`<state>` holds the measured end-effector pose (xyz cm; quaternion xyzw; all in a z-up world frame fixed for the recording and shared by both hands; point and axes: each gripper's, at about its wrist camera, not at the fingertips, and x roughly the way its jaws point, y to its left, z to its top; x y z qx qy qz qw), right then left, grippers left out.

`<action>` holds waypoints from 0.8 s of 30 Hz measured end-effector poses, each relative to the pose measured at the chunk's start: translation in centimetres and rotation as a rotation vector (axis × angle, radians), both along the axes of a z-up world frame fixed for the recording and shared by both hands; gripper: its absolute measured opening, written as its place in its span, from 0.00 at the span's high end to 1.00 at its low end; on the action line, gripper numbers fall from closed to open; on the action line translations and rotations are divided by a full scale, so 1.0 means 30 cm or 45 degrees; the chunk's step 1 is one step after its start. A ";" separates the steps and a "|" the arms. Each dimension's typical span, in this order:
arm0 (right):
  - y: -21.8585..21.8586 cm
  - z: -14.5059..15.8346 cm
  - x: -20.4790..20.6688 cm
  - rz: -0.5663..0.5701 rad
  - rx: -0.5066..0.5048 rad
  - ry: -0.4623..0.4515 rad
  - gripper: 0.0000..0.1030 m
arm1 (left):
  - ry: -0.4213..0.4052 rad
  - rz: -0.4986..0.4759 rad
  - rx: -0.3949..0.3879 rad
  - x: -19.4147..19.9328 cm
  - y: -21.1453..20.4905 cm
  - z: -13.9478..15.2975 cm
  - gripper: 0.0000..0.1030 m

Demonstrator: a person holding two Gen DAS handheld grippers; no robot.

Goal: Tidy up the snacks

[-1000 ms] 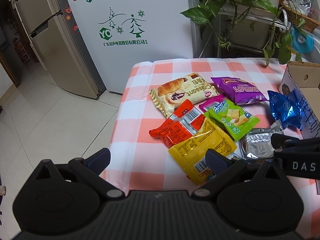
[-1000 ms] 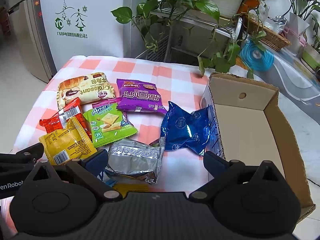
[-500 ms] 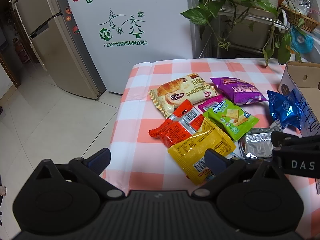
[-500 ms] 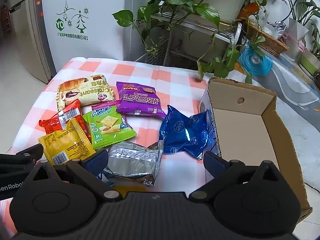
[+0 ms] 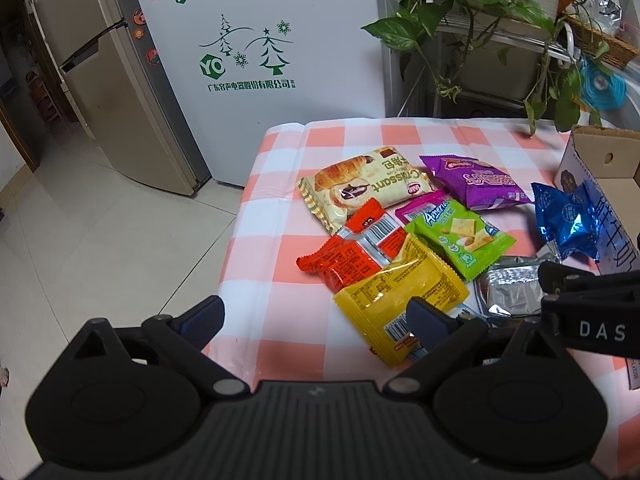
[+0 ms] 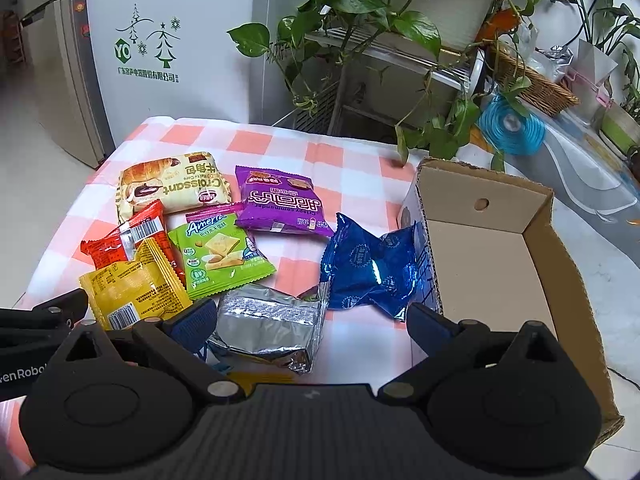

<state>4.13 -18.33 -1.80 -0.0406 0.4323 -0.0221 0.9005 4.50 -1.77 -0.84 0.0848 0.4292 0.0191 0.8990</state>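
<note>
0 snacks are in the cardboard box (image 6: 496,264); its floor shows bare in the right wrist view, so the sorting is judged not yet begun.

7 packets lie on the checked bench (image 6: 280,148), left of centre in that frame:
- croissant pack (image 6: 172,188), upper left
- purple bag (image 6: 280,204), centre
- green cracker pack (image 6: 220,256)
- red wrapper (image 6: 128,240), partly under the yellow packet (image 6: 132,292)
- silver foil pack (image 6: 268,320), lower centre
- blue foil bag (image 6: 372,268), touching the box's near wall

All 7 remain to be moved, by my judgement into the box.

Left claw (image 5: 316,316): at the bottom of its frame, jaws wide but closing, pinching nothing; its right finger overlaps the yellow packet in the picture, contact not confirmed.
Right claw (image 6: 312,320): spread wide, empty, with the silver foil pack seen between its fingers lower down on the bench.

View differences: the left wrist view shows the bench's left edge, the tiled floor (image 5: 100,240) and the beige fridge (image 5: 112,80), plus the right claw's body at lower right; of the box it shows only 1 corner. The right wrist view shows the whole box interior and the plant shelf (image 6: 400,52) at the top.
</note>
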 end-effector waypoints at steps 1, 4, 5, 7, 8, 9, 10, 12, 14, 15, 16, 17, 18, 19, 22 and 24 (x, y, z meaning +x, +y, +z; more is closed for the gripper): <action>0.001 0.001 -0.001 0.002 0.001 0.000 0.00 | 0.002 0.001 -0.002 -0.001 0.000 -0.001 0.08; 0.001 0.001 -0.002 0.009 0.010 0.002 0.00 | 0.006 0.006 -0.004 -0.002 -0.001 -0.002 0.08; 0.002 0.001 -0.002 0.010 0.011 0.002 0.00 | 0.006 0.007 -0.003 -0.002 -0.002 -0.002 0.08; 0.001 0.001 -0.002 0.012 0.013 0.003 0.00 | 0.007 0.007 -0.006 -0.002 -0.002 -0.002 0.08; 0.000 0.002 -0.002 0.013 0.015 0.003 0.00 | 0.007 0.007 -0.009 -0.002 -0.001 -0.002 0.08; -0.001 0.001 -0.003 0.014 0.017 0.004 0.00 | 0.008 0.007 -0.012 -0.003 0.000 -0.003 0.08; -0.002 0.001 -0.004 0.016 0.020 0.005 0.00 | 0.009 0.007 -0.015 -0.004 0.000 -0.004 0.08; -0.003 0.001 -0.004 0.021 0.025 0.006 0.00 | 0.013 0.010 -0.021 -0.006 0.002 -0.005 0.08; -0.003 0.002 -0.007 0.025 0.031 0.006 0.00 | 0.019 0.015 -0.032 -0.006 0.006 -0.007 0.07; -0.005 0.003 -0.008 0.028 0.037 0.005 0.00 | 0.022 0.016 -0.040 -0.006 0.008 -0.008 0.07; -0.006 0.004 -0.009 0.032 0.043 0.006 0.00 | 0.024 0.016 -0.046 -0.006 0.009 -0.008 0.07; -0.008 0.005 -0.009 0.038 0.049 0.007 0.00 | 0.025 0.016 -0.050 -0.007 0.009 -0.008 0.07; -0.010 0.005 -0.011 0.046 0.057 0.008 0.00 | 0.026 0.014 -0.053 -0.008 0.009 -0.009 0.07; -0.011 0.005 -0.013 0.055 0.066 0.011 0.00 | 0.028 0.012 -0.055 -0.008 0.009 -0.011 0.07; -0.022 0.004 -0.021 0.097 0.114 0.023 0.00 | 0.040 0.007 -0.065 -0.009 0.009 -0.018 0.05; -0.027 0.002 -0.029 0.137 0.149 0.036 0.00 | 0.045 0.003 -0.075 -0.010 0.010 -0.021 0.05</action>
